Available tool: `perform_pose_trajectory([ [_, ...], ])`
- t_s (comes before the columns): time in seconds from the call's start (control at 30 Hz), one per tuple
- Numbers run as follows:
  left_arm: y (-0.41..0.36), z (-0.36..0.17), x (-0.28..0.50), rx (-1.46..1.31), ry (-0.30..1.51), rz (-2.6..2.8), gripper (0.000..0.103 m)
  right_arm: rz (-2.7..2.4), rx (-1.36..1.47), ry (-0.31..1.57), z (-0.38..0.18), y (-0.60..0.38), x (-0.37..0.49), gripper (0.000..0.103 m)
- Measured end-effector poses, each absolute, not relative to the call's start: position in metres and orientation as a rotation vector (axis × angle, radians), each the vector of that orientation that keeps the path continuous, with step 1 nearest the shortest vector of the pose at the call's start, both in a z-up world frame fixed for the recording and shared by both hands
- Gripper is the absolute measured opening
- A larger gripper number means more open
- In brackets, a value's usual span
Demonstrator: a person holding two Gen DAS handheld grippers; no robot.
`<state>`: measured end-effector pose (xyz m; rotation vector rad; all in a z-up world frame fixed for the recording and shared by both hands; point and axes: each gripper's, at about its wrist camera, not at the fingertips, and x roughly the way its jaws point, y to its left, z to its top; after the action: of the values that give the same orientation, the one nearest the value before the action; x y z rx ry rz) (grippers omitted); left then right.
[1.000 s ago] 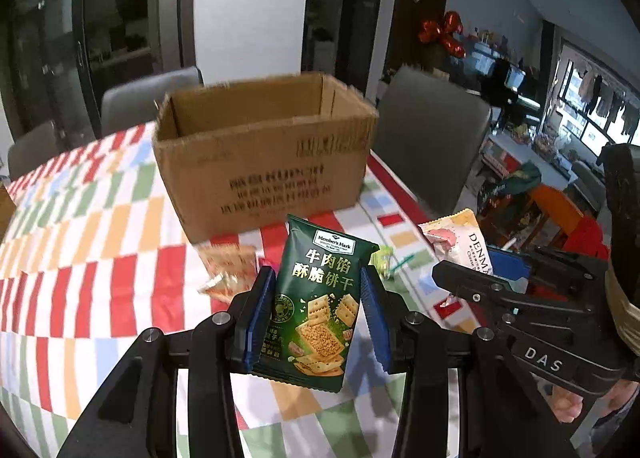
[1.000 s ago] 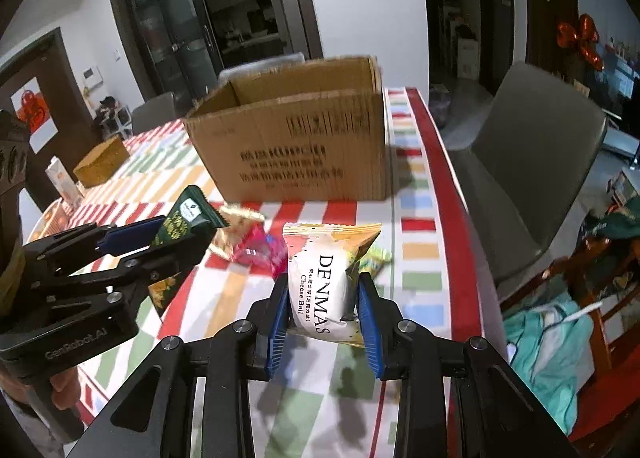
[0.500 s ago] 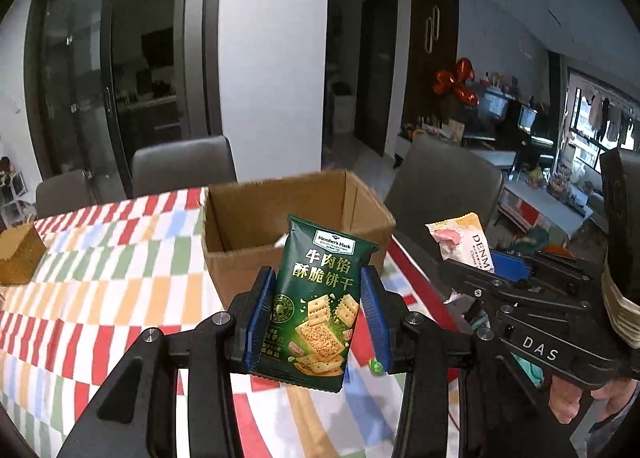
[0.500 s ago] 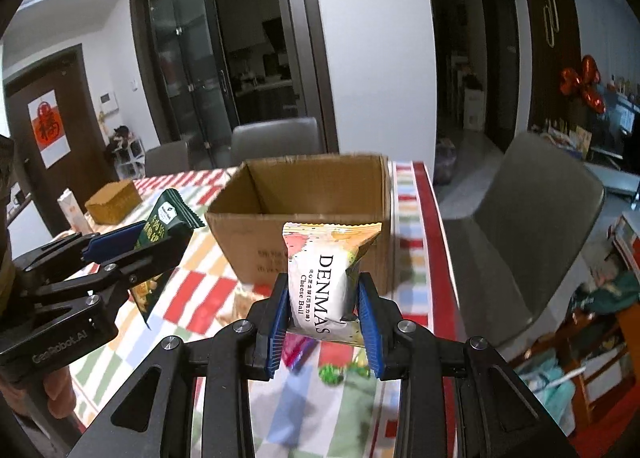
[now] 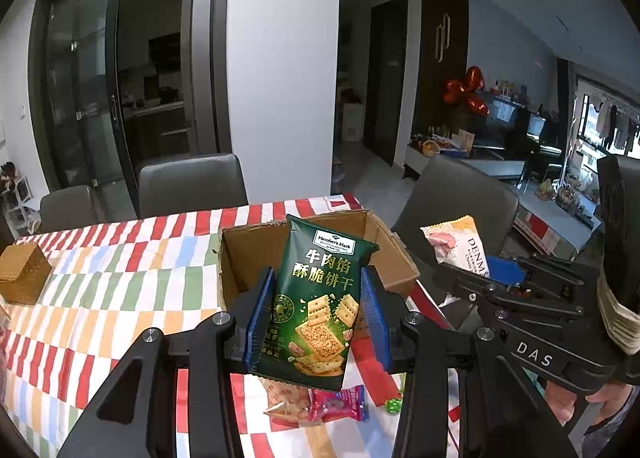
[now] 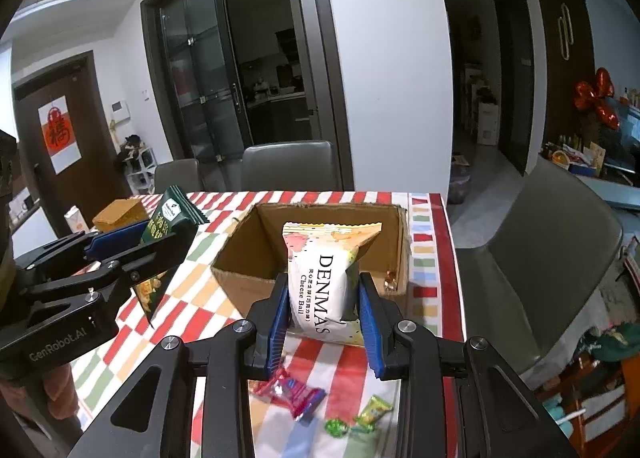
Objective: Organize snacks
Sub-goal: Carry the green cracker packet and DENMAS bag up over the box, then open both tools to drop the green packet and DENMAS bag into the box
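the cardboard box stands open-topped on the striped tablecloth, beyond the fingertips of both grippers; its walls look stiff enough to take dropped packets without folding, and its interior is only partly visible, with one small wrapped piece against the inner right wall. the left gripper is closed on the green cracker packet, its blue pads pressing the two side edges at about mid-height, so the packet stands upright between the fingers with its top seal above them and its bottom seal hanging below. the packet looks light and crinkly, a slick film over brittle crackers, so a hold across the sides, as here, likely spares the contents better than a hard squeeze on the flat faces. the right gripper is closed on the white cheese ball packet, held upright the same way, pads on the lower flanks; it appears puffed and soft, probably light and apt to slip if the grip loosens. both packets sit in front of the box opening as each camera sees it, apparently short of or just over the near rim; which cannot be told. below the fingers, loose on the cloth, lie an orange cracker packet, a pink wrapped candy and small green candies; these look light and slippery, best pinched across the twisted wrapper ends or the body.
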<state>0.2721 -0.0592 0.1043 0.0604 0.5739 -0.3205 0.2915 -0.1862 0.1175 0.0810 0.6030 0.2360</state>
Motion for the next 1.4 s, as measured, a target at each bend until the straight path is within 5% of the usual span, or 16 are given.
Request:
perform_pose_trajectory([
  [1.03,-0.056,0.048,0.412,0.012,0.819,-0.258,0.043,0.212,0.022,0.778,0.087,-0.172,0.41,0.034],
  [1.2,-0.052,0.046,0.41,0.058,0.817,-0.207,0.059,0.181,0.039,0.807,0.08,-0.176,0.416,0.051],
  [1.4,-0.052,0.052,0.385,0.086,0.788,-0.213,0.061,0.189,0.036,0.796,0.082,-0.177,0.398,0.051],
])
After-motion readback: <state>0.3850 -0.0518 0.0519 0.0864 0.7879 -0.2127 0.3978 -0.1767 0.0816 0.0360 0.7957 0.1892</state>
